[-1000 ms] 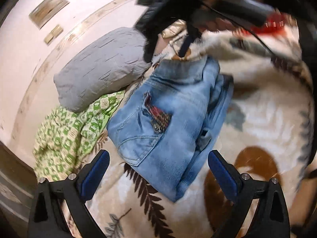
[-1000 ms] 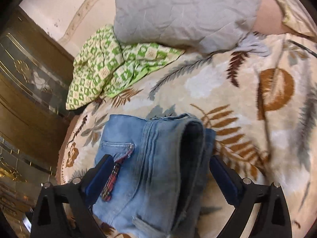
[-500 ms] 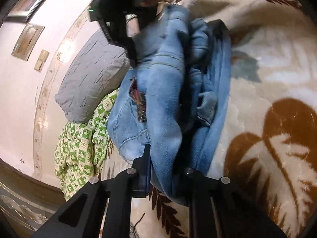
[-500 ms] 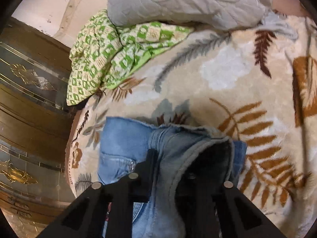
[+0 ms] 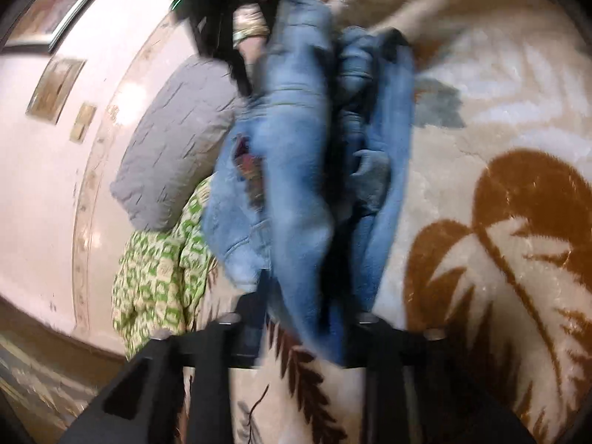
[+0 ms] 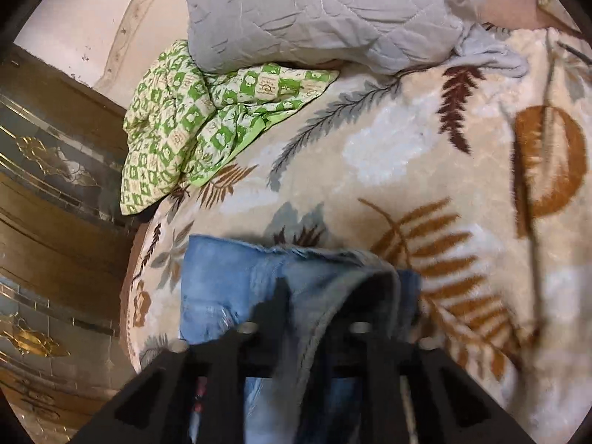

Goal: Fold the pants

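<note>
Two grippers: both on one bundle of denim, one per end
Blanket: fuzzy cream thing with a leaf print, covers the whole bed
Pillow: grey quilted, up at the head edge by the pale wall
Green checked cloth: crumpled at the blanket's corner, partly tucked under the pillow
Jeans: folded light-blue denim, bunched into a ridge near the blanket's side edge, by the wooden panel
Left gripper: jaws just eased wider, denim fold between them, pads look to be pressing it
Right gripper: same deal at the opposite end, jaws just loosened a bit, thick fold wedged in
</note>
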`<state>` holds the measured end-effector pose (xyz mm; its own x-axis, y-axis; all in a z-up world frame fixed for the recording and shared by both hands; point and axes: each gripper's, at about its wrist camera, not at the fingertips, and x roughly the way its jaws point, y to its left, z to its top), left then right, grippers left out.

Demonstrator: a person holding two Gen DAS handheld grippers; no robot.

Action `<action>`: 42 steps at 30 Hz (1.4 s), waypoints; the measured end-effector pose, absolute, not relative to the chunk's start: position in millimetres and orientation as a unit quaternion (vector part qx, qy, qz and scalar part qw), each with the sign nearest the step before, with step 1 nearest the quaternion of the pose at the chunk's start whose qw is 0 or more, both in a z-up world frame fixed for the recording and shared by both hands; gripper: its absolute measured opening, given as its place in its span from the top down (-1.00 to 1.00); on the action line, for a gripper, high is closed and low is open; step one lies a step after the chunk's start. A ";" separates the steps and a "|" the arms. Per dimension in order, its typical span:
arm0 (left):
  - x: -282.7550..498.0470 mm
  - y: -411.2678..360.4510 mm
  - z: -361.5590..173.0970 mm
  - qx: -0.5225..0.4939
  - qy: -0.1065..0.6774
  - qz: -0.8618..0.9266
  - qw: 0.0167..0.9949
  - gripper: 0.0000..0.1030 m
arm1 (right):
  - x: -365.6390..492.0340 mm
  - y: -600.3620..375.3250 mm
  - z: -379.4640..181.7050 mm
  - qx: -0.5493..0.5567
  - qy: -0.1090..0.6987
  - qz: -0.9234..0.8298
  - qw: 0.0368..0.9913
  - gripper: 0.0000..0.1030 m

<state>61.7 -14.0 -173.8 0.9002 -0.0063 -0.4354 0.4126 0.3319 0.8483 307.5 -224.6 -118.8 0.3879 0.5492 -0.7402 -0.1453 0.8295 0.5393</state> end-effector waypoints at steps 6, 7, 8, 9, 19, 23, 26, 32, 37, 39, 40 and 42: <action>67.9 16.0 -96.5 0.369 0.227 -0.192 0.880 -0.85 | 237.5 -257.7 -83.5 0.133 0.438 0.228 0.859 -0.94; 78.0 22.2 -84.0 0.332 0.240 -0.199 0.891 -0.85 | 228.2 -260.1 -81.4 0.130 0.432 0.233 0.862 -0.94; 85.5 26.9 -76.2 0.302 0.247 -0.202 0.898 -0.85 | 214.1 -261.3 -79.6 0.122 0.423 0.248 0.863 -0.94; 98.2 33.5 -65.6 0.261 0.259 -0.206 0.907 -0.85 | 204.8 -260.7 -79.2 0.115 0.417 0.259 0.863 -0.94; 259.7 68.4 -72.4 -0.061 0.454 -0.193 0.868 -0.86 | 141.9 -208.9 -112.2 0.001 0.364 0.313 0.877 -0.93; 303.0 74.3 -99.0 -0.165 0.515 -0.151 0.828 -0.86 | 145.0 -194.5 -123.7 0.025 0.360 0.321 0.875 -0.77; 324.5 69.4 -113.4 -0.180 0.547 -0.134 0.807 -0.86 | 144.5 -187.7 -126.8 0.032 0.351 0.330 0.876 -0.34; 335.9 51.5 -120.9 -0.133 0.557 -0.113 0.812 0.00 | 148.4 -191.0 -130.9 0.051 0.339 0.339 0.876 0.28; 347.7 49.2 -120.7 -0.115 0.572 -0.117 0.804 0.18 | 145.6 -198.5 -133.9 0.057 0.344 0.343 0.872 0.48; 352.5 50.6 -125.7 -0.112 0.575 -0.121 0.801 0.19 | 134.5 -199.1 -132.9 0.035 0.341 0.348 0.873 0.52; 353.6 51.3 -127.3 -0.111 0.576 -0.120 0.801 0.19 | 129.9 -200.0 -132.6 0.030 0.341 0.345 0.874 0.56; 358.0 51.9 -131.0 -0.106 0.573 -0.114 0.804 0.30 | 124.2 -204.9 -136.3 0.028 0.349 0.339 0.873 0.60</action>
<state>358.0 51.9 -131.0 0.3165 -0.3053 -0.8981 0.0619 0.9514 -0.3016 124.2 -204.9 -136.3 0.5273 0.6111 -0.5904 -0.5724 0.7690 0.2847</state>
